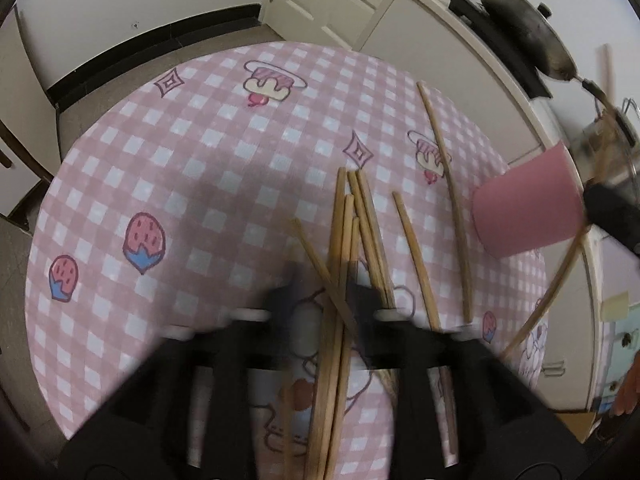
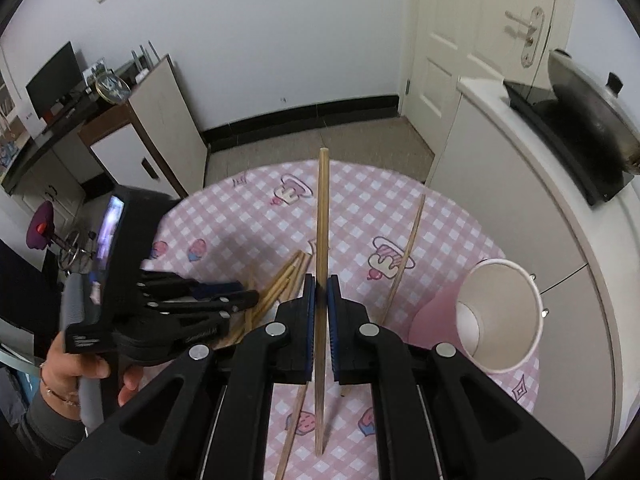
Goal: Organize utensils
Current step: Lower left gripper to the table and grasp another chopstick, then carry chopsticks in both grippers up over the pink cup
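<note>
Over pink checked tablecloth (image 1: 168,168): left gripper (image 1: 324,292) tilted steeply down, jaws apart w/ loose pile of chopsticks (image 1: 352,232) between, pads not pressing. Right gripper (image 2: 320,292) also angled down, jaws narrow, clamped on one chopstick (image 2: 322,216) held upright. Pink paper cup (image 2: 500,316) on its side near table edge, just right of it. Person's hand (image 2: 72,372) grips left handle.

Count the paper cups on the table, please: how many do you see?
1. A single pink paper cup stands at the right side of the checked tablecloth, its white inside showing and empty. Another cup could be hidden behind the right gripper.
</note>
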